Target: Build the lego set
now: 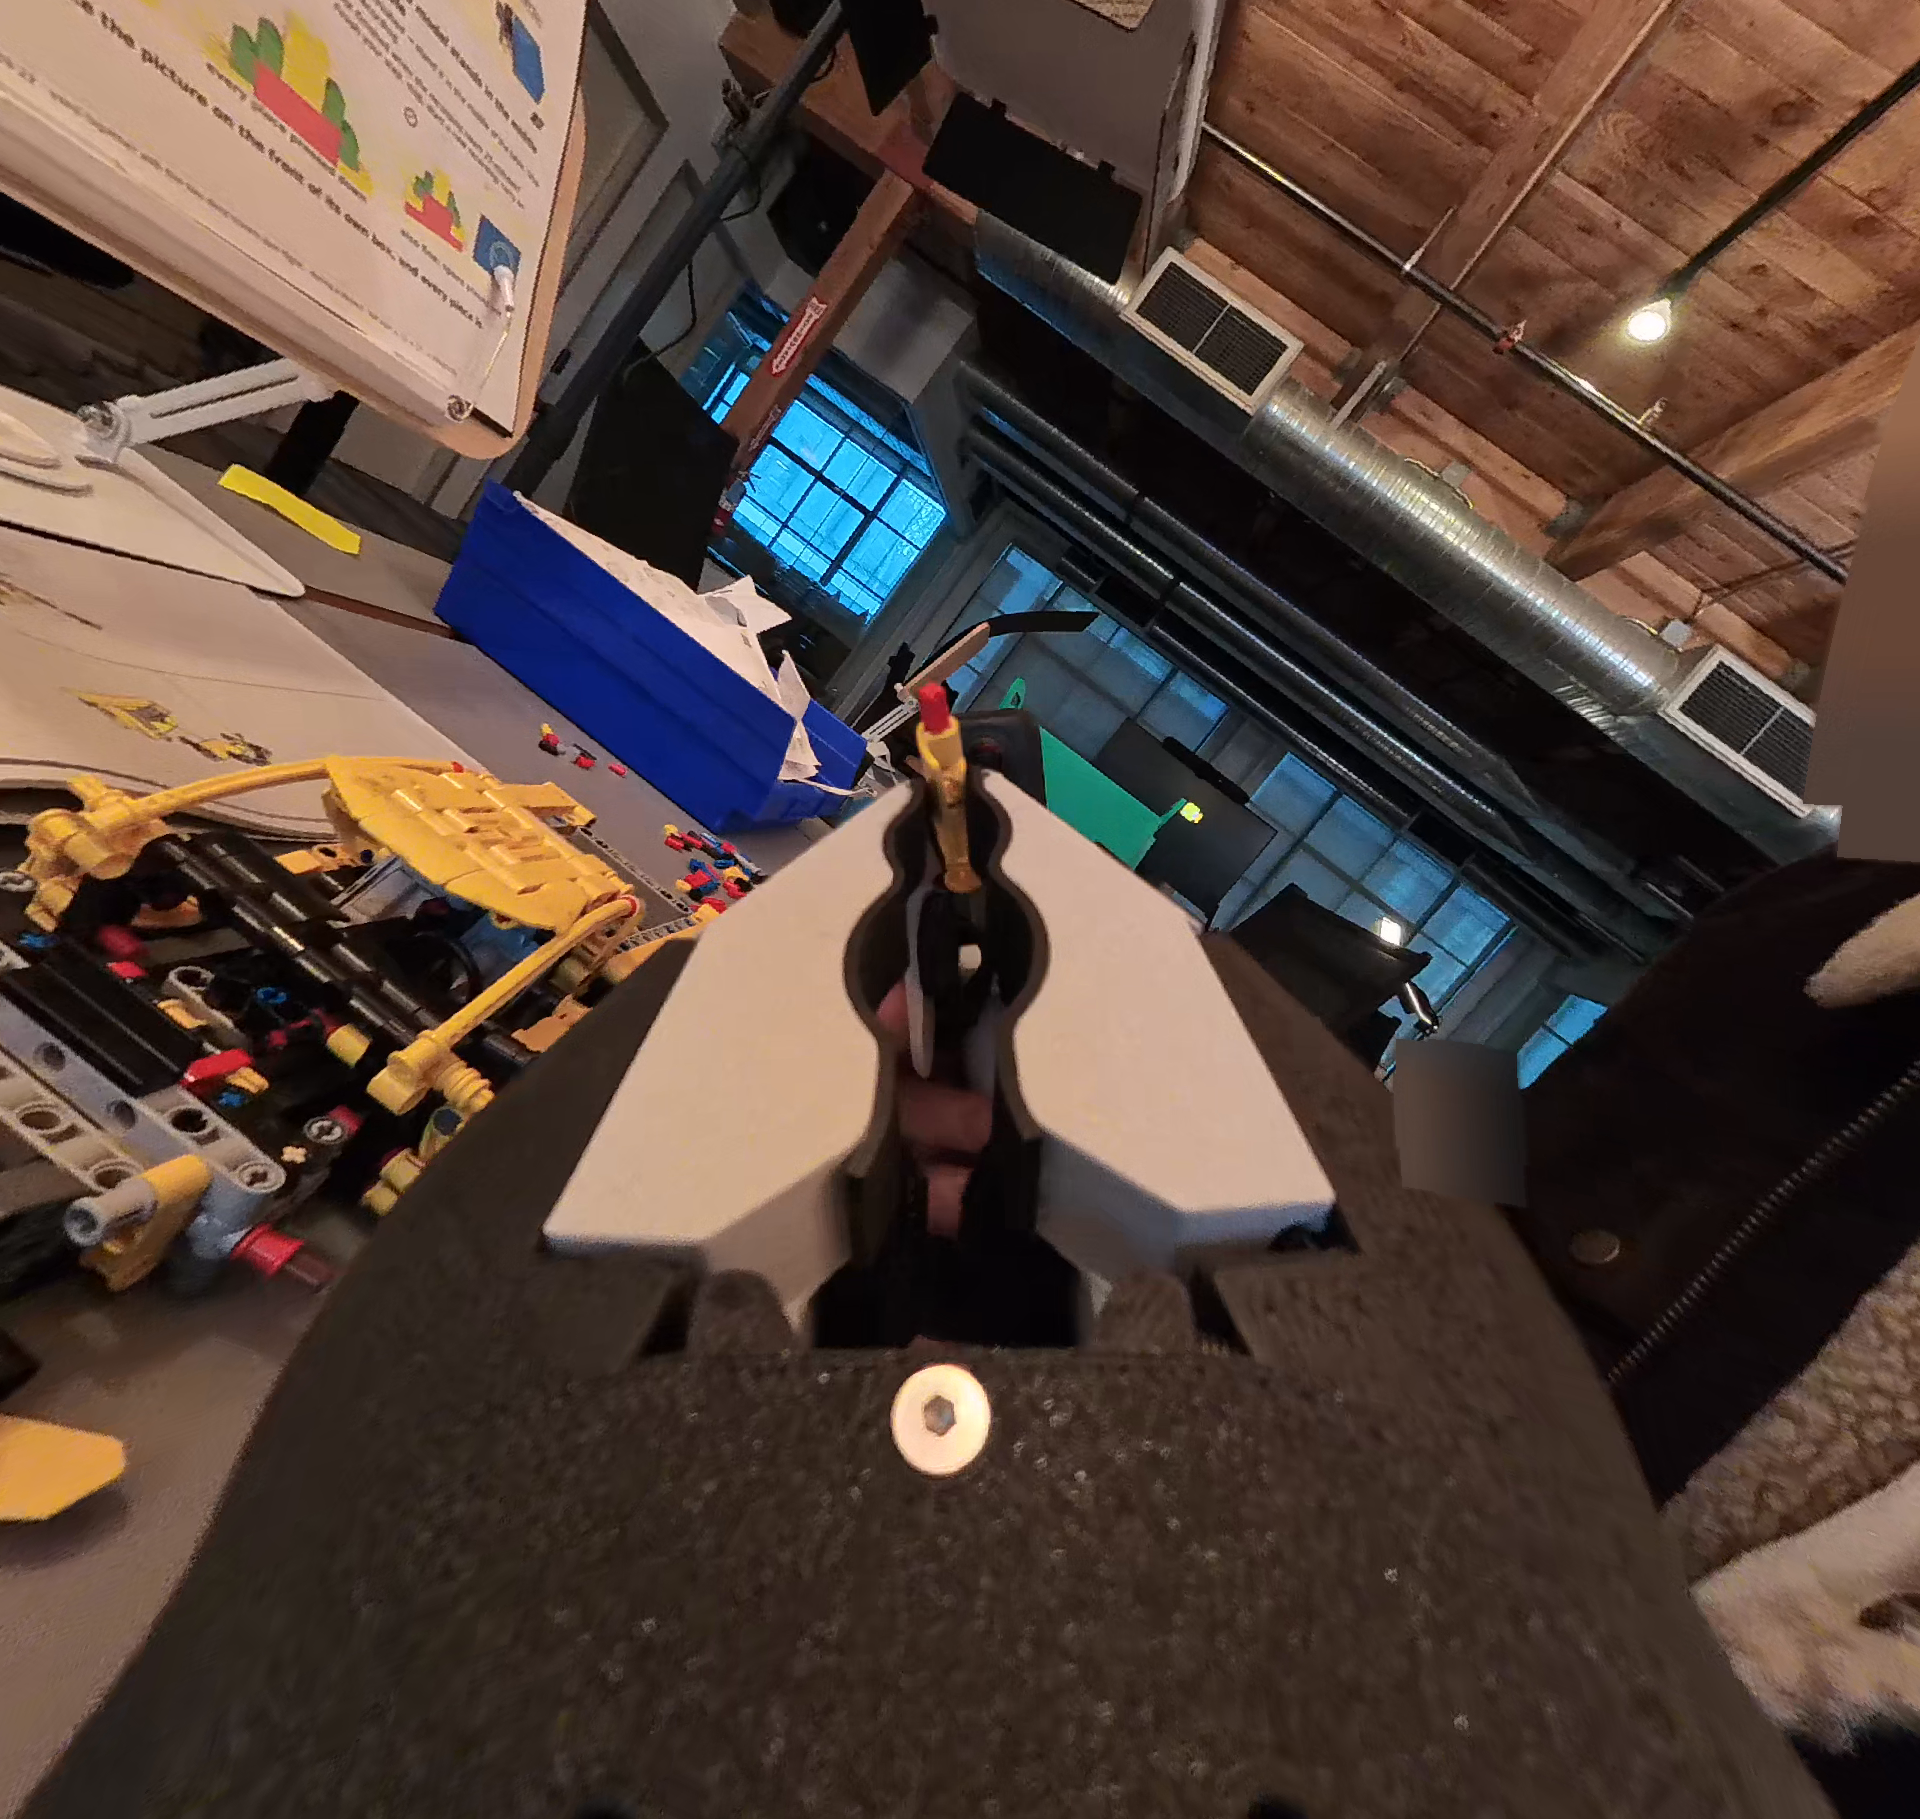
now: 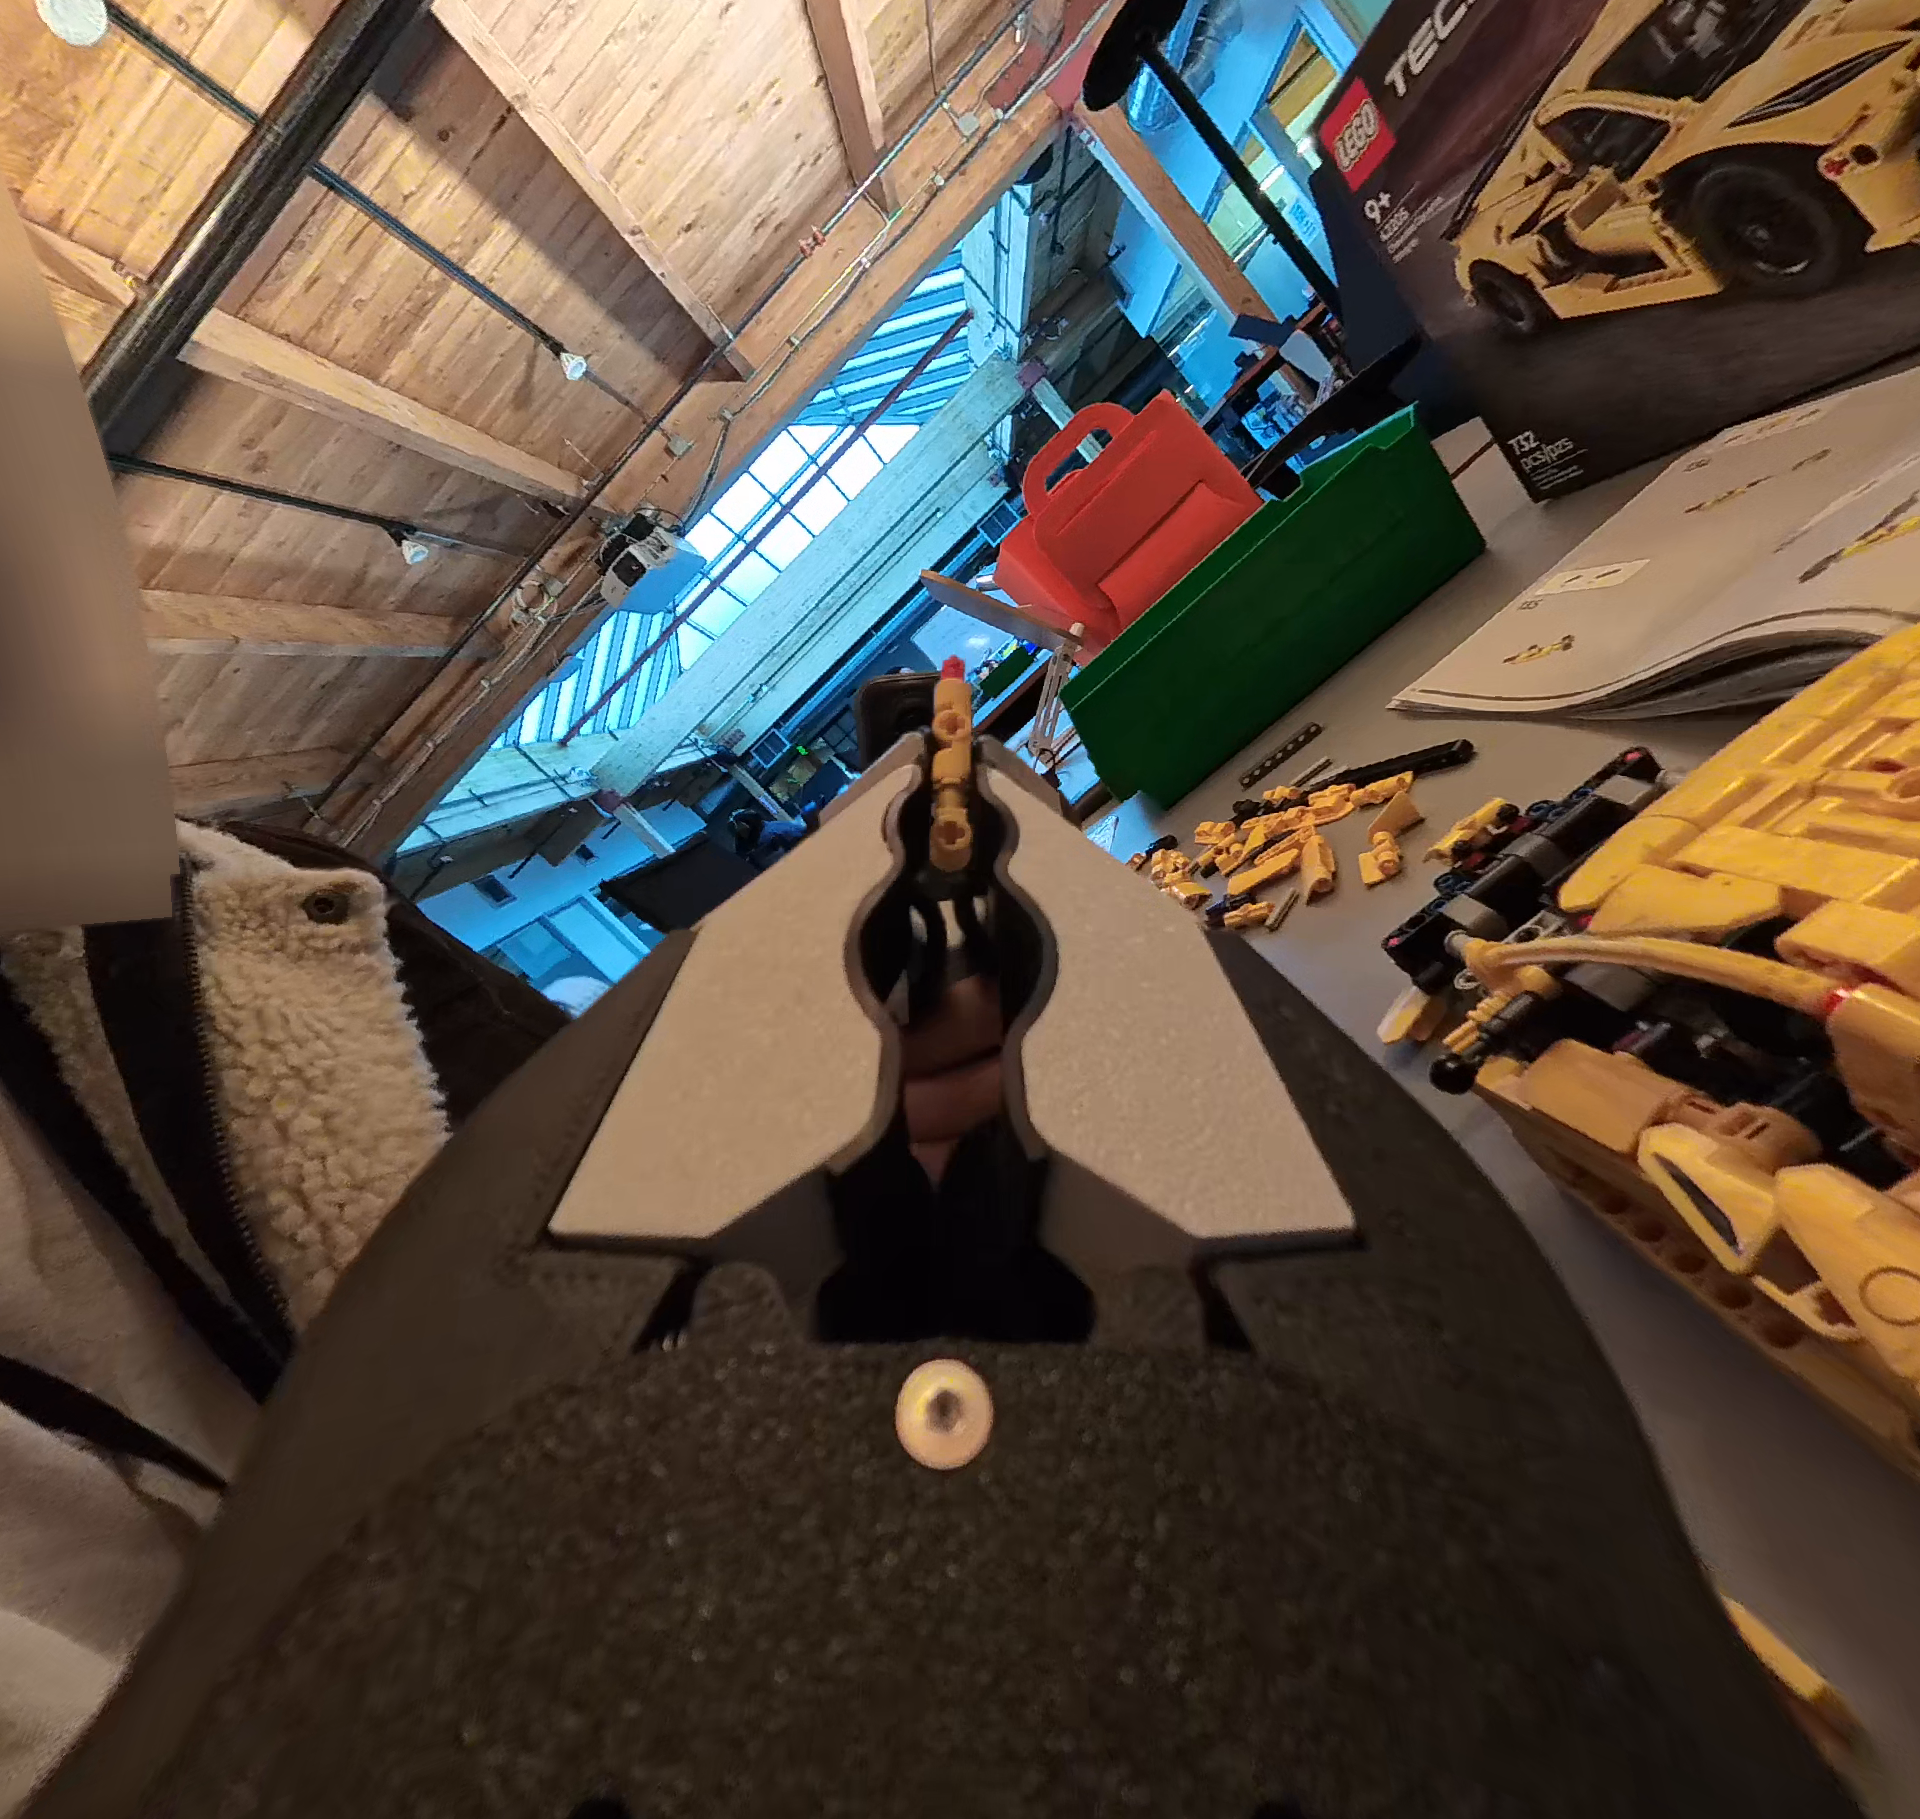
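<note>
Both my grey-fingered grippers, left and right, pinch small yellow red-tipped connector pieces — raised at twelve o'clock, probably for joining.

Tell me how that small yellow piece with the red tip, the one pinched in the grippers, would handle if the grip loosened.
The yellow piece looks like hard, stiff plastic and probably very light. It is narrow, and only the left gripper fingertips pinch it, so it could pivot or slip. Its rounded shape suggests it might roll if dropped.
</note>
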The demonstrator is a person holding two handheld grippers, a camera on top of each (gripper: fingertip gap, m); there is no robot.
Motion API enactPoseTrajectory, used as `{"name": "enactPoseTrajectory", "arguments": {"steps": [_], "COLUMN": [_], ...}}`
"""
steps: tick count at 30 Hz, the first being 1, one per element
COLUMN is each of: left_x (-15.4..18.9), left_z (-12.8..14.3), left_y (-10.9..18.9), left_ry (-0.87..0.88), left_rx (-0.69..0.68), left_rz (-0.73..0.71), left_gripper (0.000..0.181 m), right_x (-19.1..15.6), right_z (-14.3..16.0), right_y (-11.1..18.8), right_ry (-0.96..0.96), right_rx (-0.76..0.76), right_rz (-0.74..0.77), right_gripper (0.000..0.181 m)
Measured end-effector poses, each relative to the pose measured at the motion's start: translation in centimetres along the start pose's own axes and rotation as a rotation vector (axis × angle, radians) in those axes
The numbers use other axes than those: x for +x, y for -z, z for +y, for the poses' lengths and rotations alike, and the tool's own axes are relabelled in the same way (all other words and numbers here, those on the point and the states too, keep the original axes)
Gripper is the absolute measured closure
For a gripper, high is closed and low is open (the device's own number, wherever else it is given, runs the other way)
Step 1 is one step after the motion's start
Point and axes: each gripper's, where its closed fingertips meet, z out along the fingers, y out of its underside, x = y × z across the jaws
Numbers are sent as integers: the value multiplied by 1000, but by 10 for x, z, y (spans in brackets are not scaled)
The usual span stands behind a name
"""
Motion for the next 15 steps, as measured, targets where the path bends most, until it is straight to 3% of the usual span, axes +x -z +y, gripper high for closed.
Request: {"name": "enactPoseTrajectory", "arguments": {"steps": [3, 9, 13, 15], "left_x": [-4, -58, -70, -70], "left_z": [-3, -29, -29, -23], "left_y": [8, 55, 64, 60], "left_ry": [-76, -293, -243, -254], "left_rx": [-58, -193, -198, -227], "left_rz": [-31, -310, -344, -340], "left_gripper": [175, 175, 175, 175], "right_x": [0, 22, 36, 42], "right_z": [-5, -14, 42, 67], "right_y": [8, 56, 119, 145], "right_ry": [119, 408, 459, 455], "right_rx": [-42, -342, -847, -990], "right_rz": [49, 298, 429, 482], "right_gripper": [168, 159, 160, 160]}}
